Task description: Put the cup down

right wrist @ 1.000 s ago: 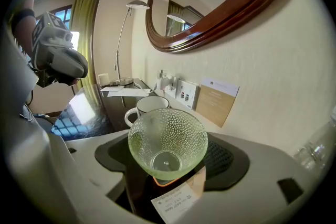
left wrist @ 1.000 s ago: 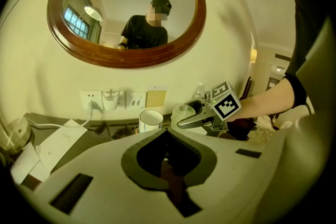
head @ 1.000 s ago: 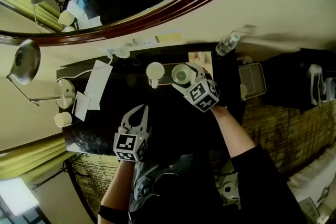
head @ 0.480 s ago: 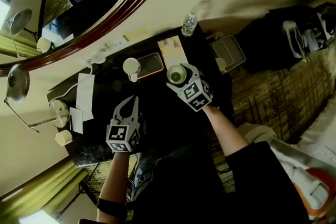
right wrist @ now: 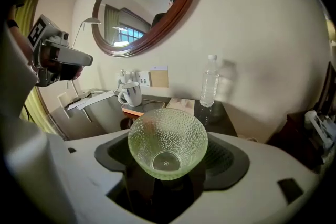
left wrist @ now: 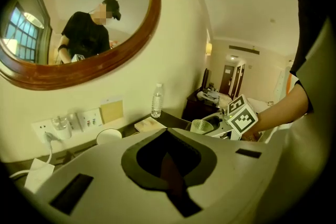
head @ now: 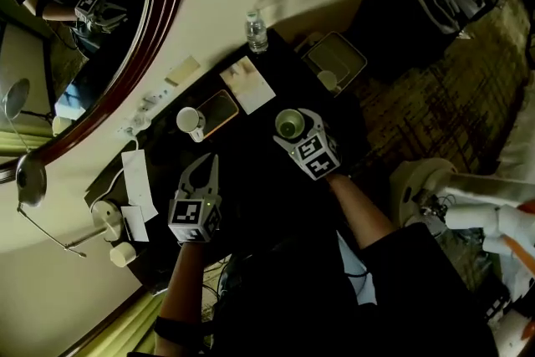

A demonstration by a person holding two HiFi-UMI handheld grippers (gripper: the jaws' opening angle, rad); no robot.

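Two grippers were out over the glossy black desk top (head: 251, 170), but only one carried anything. My right gripper (head: 292, 128) had its jaws spread wide and clamped low on the pale green, dimpled glass cup (right wrist: 167, 140), mouth upward so it could go down flat. The cup hung above the desk's right part, not yet set down. My left gripper (head: 203, 163) hovered apart, jaws pressed together and empty, near the white ceramic mug (head: 190, 121); I judged that kept it clear of the landing spot.
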